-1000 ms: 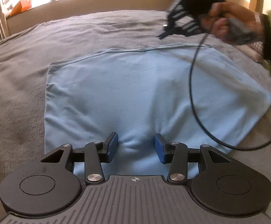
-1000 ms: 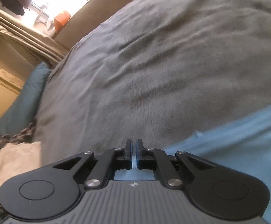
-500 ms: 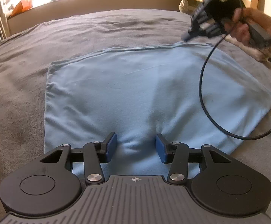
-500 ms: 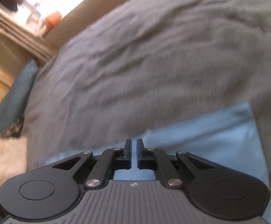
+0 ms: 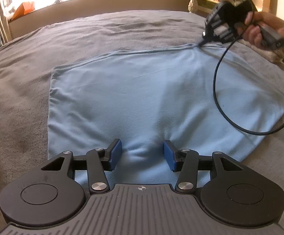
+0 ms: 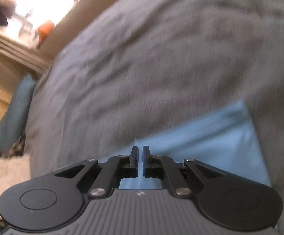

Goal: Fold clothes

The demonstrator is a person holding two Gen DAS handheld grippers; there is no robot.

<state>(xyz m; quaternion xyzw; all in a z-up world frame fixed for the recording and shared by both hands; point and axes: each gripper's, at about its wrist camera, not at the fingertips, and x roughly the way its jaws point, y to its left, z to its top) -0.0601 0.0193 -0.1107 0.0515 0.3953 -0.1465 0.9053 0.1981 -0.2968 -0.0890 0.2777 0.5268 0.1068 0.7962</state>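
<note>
We hold the left gripper (image 5: 142,153) tilted down over the near edge of the light blue cloth (image 5: 142,98), which lies flat on the grey bedspread (image 5: 102,31); its blue pads (image 5: 117,152) stand released, partway apart, with a small ridge of cloth between them but not pinched. Our right hand (image 5: 259,29) angles the right gripper (image 5: 201,43) down at the cloth's far right corner, jaws clenched, tips touching the hem; whether fabric is caught there we cannot tell

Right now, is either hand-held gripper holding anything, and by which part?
Right hand-held gripper: shut on the light blue cloth at its far edge, near the far right corner. Left hand-held gripper: open astride the near edge, gripping nothing.
</note>
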